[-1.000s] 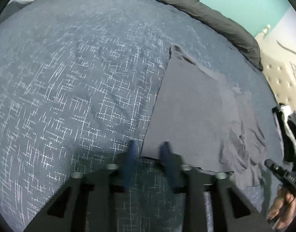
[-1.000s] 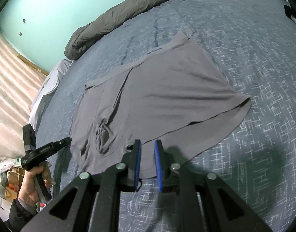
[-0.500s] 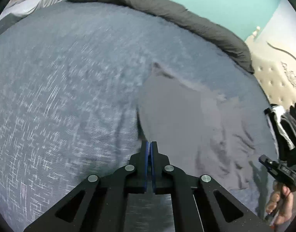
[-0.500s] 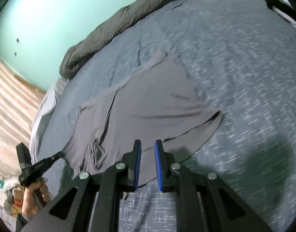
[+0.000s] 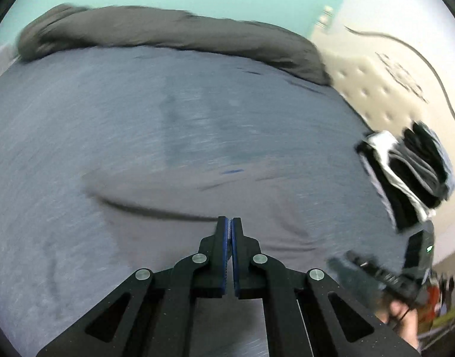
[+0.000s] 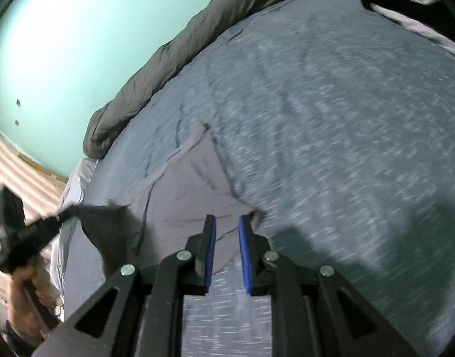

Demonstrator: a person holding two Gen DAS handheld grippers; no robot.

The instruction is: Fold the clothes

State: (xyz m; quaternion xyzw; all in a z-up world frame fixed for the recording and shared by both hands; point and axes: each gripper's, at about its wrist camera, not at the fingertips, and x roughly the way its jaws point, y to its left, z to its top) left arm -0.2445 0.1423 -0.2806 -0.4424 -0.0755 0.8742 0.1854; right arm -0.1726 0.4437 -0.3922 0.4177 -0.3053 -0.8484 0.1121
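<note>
Lifted rightward, left claw (image 5: 229, 223) pinches grey shirt (image 6: 194, 190) corner; right claw (image 6: 227, 223) spread.

A bedroom in a home is indicated. Most of both views is filled by a bed (image 5: 108, 125) covered in a blue-grey flecked spread. A dark grey duvet (image 5: 168, 34) is bunched along the bed's far edge, against a mint-green wall (image 6: 64, 44). A cream tufted headboard (image 5: 373, 89) is seen at one end. A heap of dark and white clothes (image 5: 406, 172) is piled near that end.
</note>
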